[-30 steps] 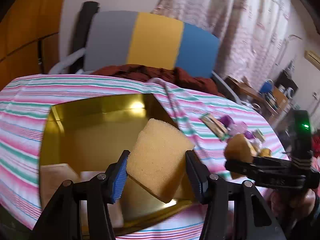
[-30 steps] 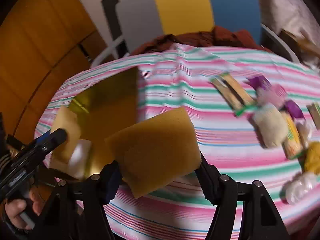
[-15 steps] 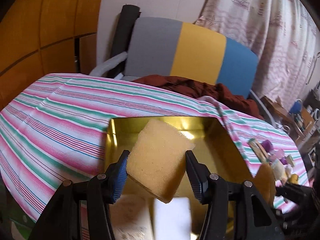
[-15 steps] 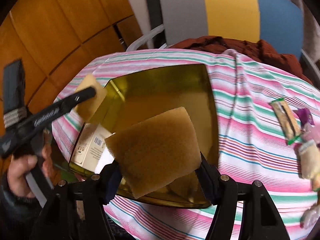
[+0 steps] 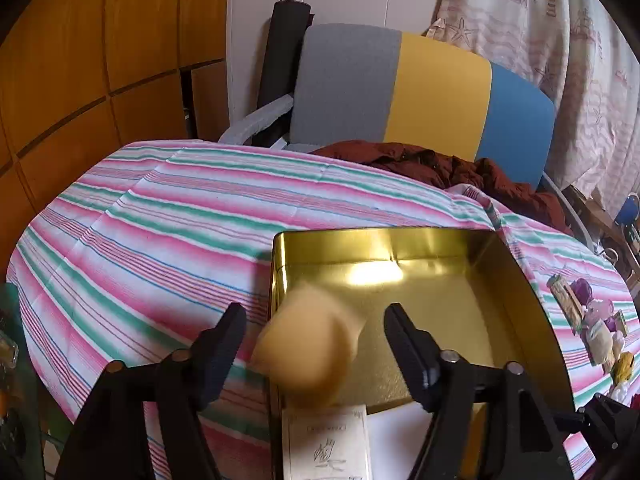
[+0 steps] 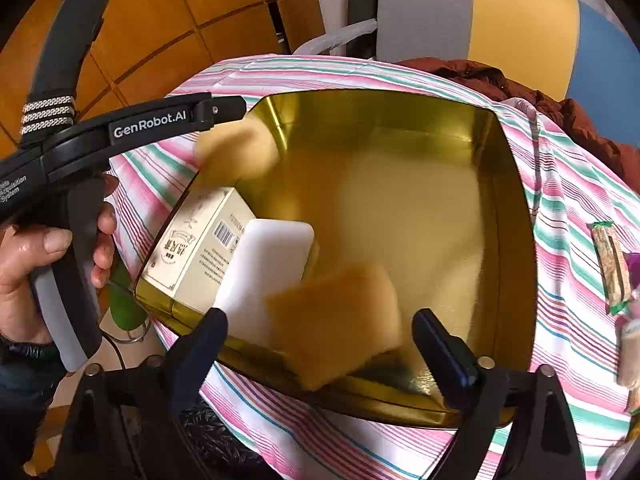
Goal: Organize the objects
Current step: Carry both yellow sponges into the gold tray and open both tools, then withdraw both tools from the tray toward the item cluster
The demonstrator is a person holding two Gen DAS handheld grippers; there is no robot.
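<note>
Seen from the left wrist, left to right: striped cloth over the surface [image 5: 160, 220], pink, green and white. Then the left tool [image 5: 315, 316], spread wide, gripping nothing. Between its fingers, touching neither, a blurred yellow sponge [image 5: 308, 352], over the left rim of the gold tin [image 5: 360, 234]. Just under that sponge, inside the tin's near left corner, a cream printed box [image 5: 324, 444]. Far right on the cloth, well apart from the tin, a cluster of wrapped snacks [image 5: 588, 316]. Behind the surface, a grey, yellow and blue chair back [image 5: 420, 88] with a dark red garment [image 5: 440, 164] heaped before it.

Seen from the right wrist, left to right: a hand [image 6: 48, 248] wrapped around the left tool's grip. Beyond its tip, the same blurred yellow sponge [image 6: 236, 152] at the tin's far left rim. Below that, the cream printed box [image 6: 196, 240] lying in the tin's left corner, with a white foam block [image 6: 268, 268] touching its right side. Next, the right tool [image 6: 320, 320], also spread wide and holding nothing. Between its fingers and clear of both, a tan sponge [image 6: 336, 320], slightly blurred, over the tin's near edge, beside the white foam block. Cannot tell whether resting there or in the air. Rest of the tin floor bare up to its right wall [image 6: 516, 240]. Far right, the snacks [image 6: 610, 264] on the cloth.
</note>
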